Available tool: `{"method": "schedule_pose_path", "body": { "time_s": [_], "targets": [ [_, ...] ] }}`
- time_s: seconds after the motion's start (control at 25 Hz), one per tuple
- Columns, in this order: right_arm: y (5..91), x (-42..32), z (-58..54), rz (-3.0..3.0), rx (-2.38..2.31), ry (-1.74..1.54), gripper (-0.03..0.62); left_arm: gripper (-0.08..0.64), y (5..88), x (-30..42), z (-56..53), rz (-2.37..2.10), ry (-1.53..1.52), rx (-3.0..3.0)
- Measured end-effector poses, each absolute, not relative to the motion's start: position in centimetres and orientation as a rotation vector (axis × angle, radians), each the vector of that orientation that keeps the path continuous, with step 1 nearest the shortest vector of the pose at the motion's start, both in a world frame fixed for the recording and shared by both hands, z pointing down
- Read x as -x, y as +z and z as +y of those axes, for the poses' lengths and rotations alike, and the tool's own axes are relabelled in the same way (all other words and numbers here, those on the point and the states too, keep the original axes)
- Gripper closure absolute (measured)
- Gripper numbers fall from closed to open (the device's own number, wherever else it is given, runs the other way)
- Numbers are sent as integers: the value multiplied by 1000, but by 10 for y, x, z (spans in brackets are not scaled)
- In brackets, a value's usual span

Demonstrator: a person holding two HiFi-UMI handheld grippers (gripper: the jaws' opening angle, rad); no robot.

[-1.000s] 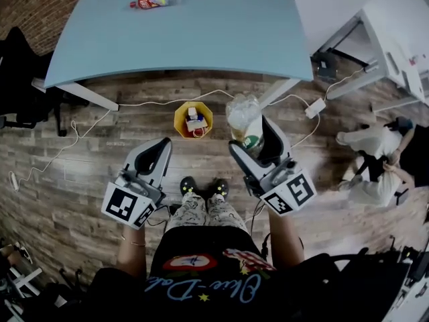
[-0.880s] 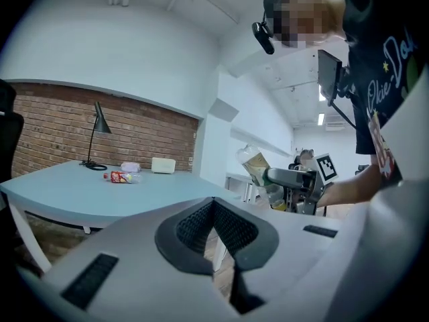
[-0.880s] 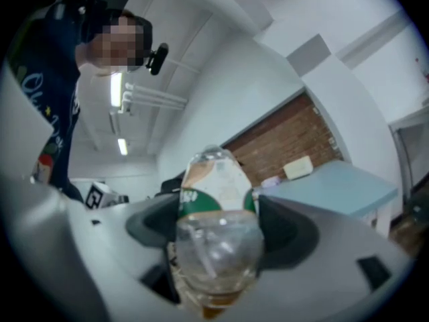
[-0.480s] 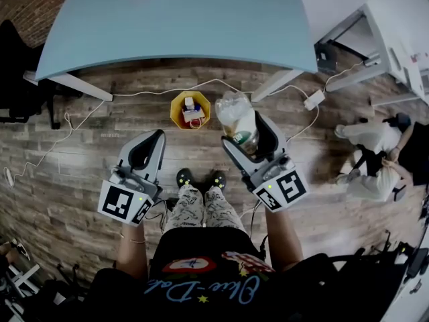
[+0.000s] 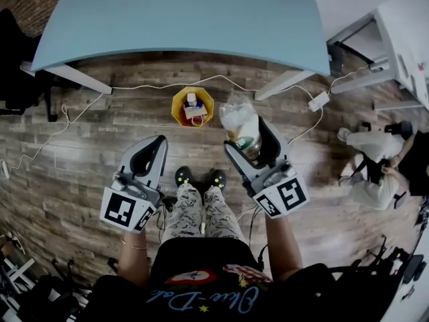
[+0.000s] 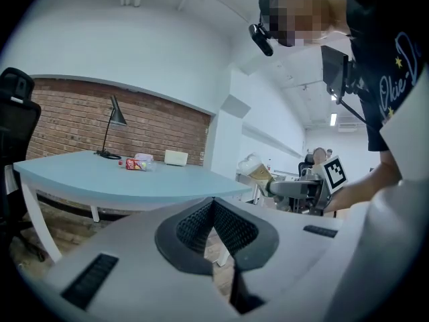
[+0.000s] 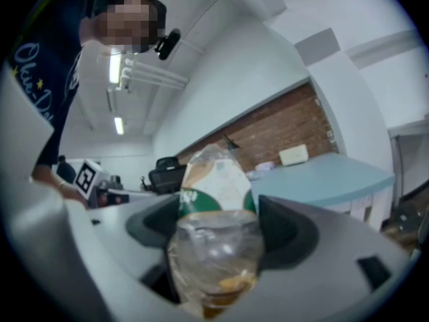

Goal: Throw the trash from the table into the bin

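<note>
On the floor by the near edge of the light-blue table (image 5: 188, 19): yellow hexagonal bin (image 5: 176, 109), trash inside. Right tongs (image 5: 249, 138) clamp a crumpled clear plastic bottle with green label (image 5: 238, 116), above the floor just right of the bin. Left tongs (image 5: 153, 149) closed, empty. Red-labelled bottle (image 6: 136, 164) lies near the table's far edge.

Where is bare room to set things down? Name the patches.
The pale blue tabletop is bare across its near and middle span; a red-labelled bottle, black lamp and white box keep to the far edge. Crowded: the yellow bin, trash inside, white cables beside it.

Head view steeply down; gripper views low behind jaws; table (image 5: 201, 19) shared
</note>
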State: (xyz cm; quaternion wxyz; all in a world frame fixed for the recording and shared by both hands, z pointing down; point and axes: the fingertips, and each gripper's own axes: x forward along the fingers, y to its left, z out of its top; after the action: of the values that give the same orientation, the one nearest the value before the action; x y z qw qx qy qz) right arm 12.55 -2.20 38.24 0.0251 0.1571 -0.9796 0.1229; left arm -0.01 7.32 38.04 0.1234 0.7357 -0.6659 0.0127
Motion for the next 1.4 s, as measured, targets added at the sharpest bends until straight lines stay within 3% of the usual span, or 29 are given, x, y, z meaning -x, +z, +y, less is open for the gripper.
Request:
{"method": "schedule_pose_path", "body": {
  "time_s": [1.4],
  "targets": [
    [535,-75,-31,-2891,-435,359,218,552,516,39,46,-1978,73,-2060]
  ]
}}
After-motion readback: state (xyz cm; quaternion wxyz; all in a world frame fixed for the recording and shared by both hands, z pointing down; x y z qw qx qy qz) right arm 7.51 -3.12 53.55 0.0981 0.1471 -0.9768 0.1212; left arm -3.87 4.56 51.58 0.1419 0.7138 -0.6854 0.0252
